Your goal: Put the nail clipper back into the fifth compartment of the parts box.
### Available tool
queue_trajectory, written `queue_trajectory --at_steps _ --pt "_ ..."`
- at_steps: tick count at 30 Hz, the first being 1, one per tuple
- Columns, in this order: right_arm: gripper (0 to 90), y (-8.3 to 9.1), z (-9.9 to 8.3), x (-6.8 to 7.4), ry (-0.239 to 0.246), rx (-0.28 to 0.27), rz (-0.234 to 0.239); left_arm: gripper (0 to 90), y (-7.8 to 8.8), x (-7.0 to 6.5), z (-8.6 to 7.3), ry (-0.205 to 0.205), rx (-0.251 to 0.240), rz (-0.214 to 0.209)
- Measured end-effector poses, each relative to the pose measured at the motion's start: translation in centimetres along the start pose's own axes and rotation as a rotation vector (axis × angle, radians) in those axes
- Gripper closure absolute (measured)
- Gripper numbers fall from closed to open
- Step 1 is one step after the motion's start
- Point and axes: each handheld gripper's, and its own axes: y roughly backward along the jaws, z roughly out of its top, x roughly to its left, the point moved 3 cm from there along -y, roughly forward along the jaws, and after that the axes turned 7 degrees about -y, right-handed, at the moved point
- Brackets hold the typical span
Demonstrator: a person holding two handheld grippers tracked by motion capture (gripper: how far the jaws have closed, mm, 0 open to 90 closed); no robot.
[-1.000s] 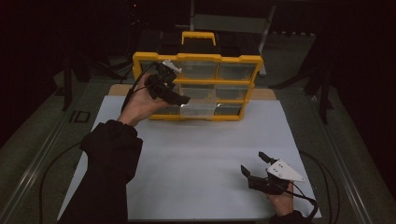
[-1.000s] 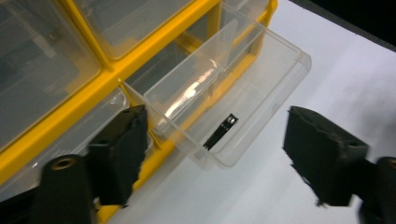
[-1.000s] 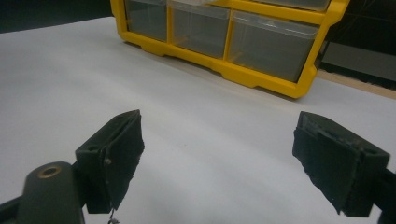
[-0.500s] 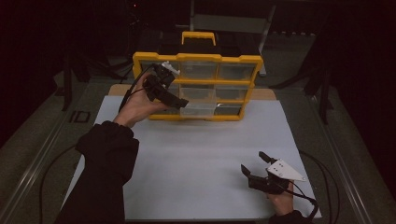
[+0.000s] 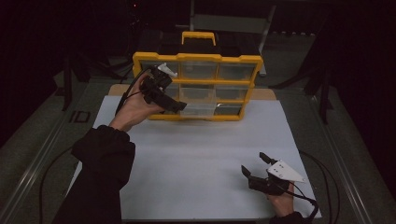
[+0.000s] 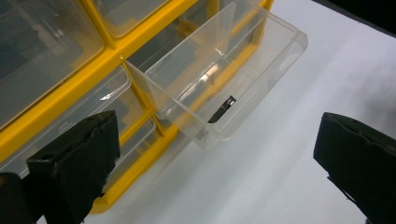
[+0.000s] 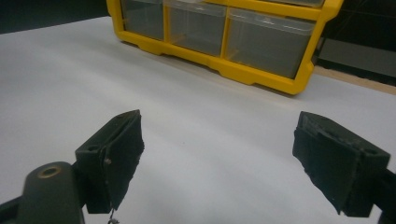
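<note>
While the left gripper (image 6: pixel 219 154), jaws just spread and empty, hung before the pulled-out clear plastic drawer (image 6: pixel 224 84) of the yellow organiser (image 5: pixel 198 84), its small dark part (image 6: pixel 223 108) likely awaited picking; the right gripper (image 7: pixel 218 161) rested agape.

The pulled-out clear drawer (image 6: pixel 219 79) juts from the yellow organizer (image 5: pixel 198 86); white table (image 5: pixel 196 163) lies open.

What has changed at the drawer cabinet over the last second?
The left tongs have just been opening; they now stand wide with nothing between them, in front of the pulled-out clear drawer. The left hand has barely moved. A small dark part lies in the drawer. The right tongs remain open low over the white mat, and the yellow cabinet has not shifted.
</note>
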Motion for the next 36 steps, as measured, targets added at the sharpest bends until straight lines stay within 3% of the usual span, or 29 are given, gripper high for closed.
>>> queue_trajectory --at_steps 6,11,21,29,36 --pt "15.8 0.2 -0.1 -0.2 0.0 -0.002 -0.005 0.5 -0.2 -0.1 -0.4 0.0 -0.014 -0.004" --pt "15.8 0.2 -0.1 -0.2 0.004 -0.003 0.001 0.4 -0.5 -0.1 -1.1 -0.003 0.001 0.002" --pt "15.8 0.2 0.0 -0.2 0.006 -0.008 0.001 0.4 -1.2 -0.3 -2.6 0.023 -0.024 0.001" --pt "15.8 0.3 0.0 -0.2 0.01 -0.008 0.003 0.5 -1.5 -1.0 -3.1 0.011 -0.061 0.003" --pt "15.8 0.3 0.0 -0.2 0.009 -0.01 0.002 0.5 -2.1 -1.2 -3.5 0.003 -0.059 0.003"
